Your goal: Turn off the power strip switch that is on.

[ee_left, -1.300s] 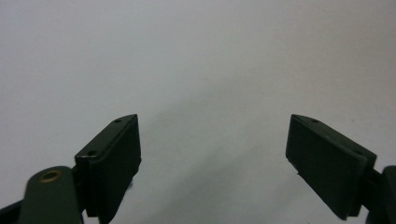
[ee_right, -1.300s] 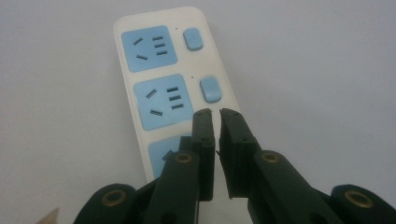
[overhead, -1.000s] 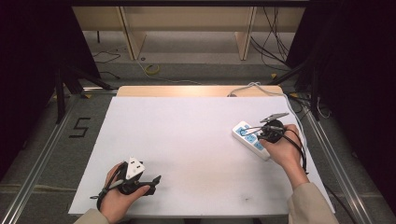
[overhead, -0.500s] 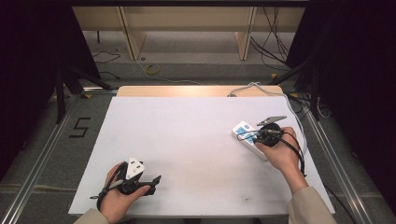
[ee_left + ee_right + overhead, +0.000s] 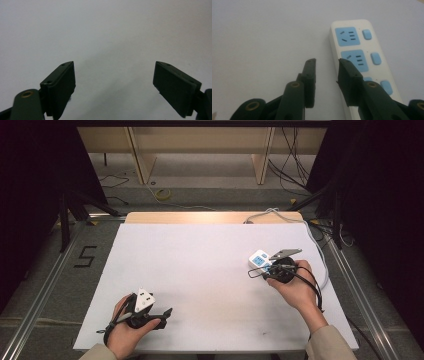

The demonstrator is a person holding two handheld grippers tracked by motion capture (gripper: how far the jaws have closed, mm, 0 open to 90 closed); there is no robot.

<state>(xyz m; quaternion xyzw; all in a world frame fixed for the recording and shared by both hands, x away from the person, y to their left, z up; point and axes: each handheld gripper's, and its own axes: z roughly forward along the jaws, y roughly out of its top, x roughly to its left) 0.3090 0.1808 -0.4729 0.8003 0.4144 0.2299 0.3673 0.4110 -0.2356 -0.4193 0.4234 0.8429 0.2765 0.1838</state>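
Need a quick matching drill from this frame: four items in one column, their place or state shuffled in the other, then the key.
Items
1. left claw
2. right claw
3. power strip
4. table

States
A. white body, blue sockets and switches
B. jaws wide apart over bare table
C. jaws close together, beside the strip's long edge
D. white top, one pale wood edge at the far side

Pairs: 1-B, 2-C, 3-A, 4-D
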